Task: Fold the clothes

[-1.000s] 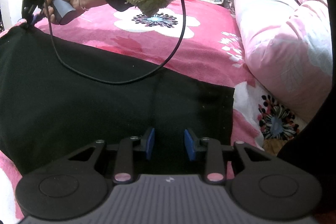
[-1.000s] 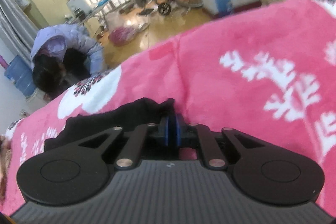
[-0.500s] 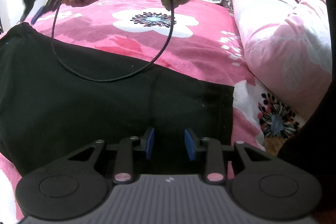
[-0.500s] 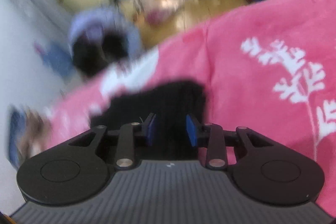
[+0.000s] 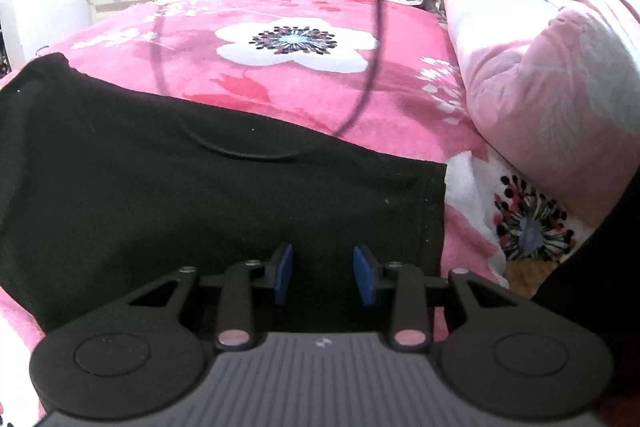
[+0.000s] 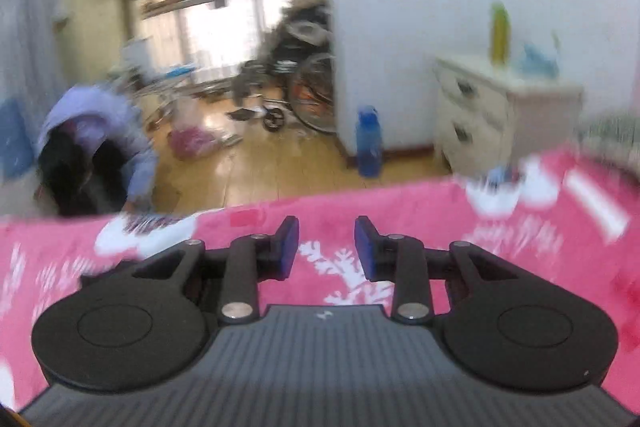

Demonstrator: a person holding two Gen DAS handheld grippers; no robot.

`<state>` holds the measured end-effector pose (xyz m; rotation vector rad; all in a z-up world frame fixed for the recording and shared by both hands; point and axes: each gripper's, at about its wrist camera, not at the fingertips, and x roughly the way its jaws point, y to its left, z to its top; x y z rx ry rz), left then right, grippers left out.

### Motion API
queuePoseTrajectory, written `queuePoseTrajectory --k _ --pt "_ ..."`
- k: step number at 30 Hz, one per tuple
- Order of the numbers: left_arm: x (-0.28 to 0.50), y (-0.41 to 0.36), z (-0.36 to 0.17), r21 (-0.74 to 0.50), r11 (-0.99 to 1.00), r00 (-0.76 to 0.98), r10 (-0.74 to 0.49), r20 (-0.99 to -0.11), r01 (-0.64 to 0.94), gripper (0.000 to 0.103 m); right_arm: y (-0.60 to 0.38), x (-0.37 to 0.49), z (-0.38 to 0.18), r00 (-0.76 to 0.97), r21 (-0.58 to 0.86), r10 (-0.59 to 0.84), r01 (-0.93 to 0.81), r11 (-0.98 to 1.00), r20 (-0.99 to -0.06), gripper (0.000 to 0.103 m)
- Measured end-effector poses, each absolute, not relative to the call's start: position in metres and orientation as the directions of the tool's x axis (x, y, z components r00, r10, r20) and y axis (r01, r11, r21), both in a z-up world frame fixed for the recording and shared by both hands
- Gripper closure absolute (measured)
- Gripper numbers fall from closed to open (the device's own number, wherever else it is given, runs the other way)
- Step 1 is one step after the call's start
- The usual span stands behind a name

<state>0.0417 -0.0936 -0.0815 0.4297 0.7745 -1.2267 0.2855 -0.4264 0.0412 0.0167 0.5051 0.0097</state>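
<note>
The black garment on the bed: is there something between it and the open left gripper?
Nothing solid blocks it. The left gripper sits open right over the near part of the black garment. Only a black cable droops across the cloth farther back, away from the fingers.

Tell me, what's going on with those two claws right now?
Left gripper open, over black garment. Right gripper open, empty. Cable draped across garment.
</note>
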Motion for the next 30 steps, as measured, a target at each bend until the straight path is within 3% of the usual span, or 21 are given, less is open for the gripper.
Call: queuePoseTrajectory --k 2,5,9,14,19,23,26,30 --pt "0.041 -0.092 -0.079 -0.107 0.307 0.134 -0.669 -0.731 0.946 0.067 -0.415 0.266 0.053 0.840 -0.060 0.060 -0.110 0.992 -0.539 0.072" --pt "0.036 -0.090 -0.078 -0.097 0.298 0.134 -0.666 -0.734 0.950 0.066 -0.386 0.246 0.049 0.736 -0.066 0.166 -0.275 0.959 -0.656 0.072" --pt "0.027 -0.089 -0.081 -0.081 0.287 0.135 -0.659 -0.740 0.954 0.066 -0.332 0.245 -0.007 0.581 -0.009 0.225 -0.372 0.928 -0.782 0.074" --pt "0.014 -0.087 -0.082 -0.049 0.287 0.156 -0.646 -0.747 0.957 0.064 -0.304 0.223 -0.077 0.441 -0.056 0.143 -0.408 0.911 -0.886 0.074" --pt "0.008 -0.074 -0.082 -0.072 0.301 0.149 -0.648 -0.747 0.951 0.064 -0.360 0.180 -0.083 0.387 0.042 0.140 -0.250 0.967 -0.912 0.074" --pt "0.010 -0.063 -0.074 -0.094 0.306 0.139 -0.657 -0.741 0.947 0.064 -0.371 0.161 -0.068 0.376 -0.034 0.054 -0.224 0.974 -0.925 0.074" --pt "0.018 -0.056 -0.062 -0.093 0.325 0.163 -0.677 -0.717 0.941 0.064 -0.359 0.176 -0.032 0.474 -0.027 0.081 -0.215 0.976 -0.877 0.072" --pt "0.036 -0.058 -0.065 -0.116 0.377 0.180 -0.662 -0.728 0.919 0.064 -0.301 0.226 0.012 0.604 -0.012 0.203 -0.332 0.943 -0.770 0.071"
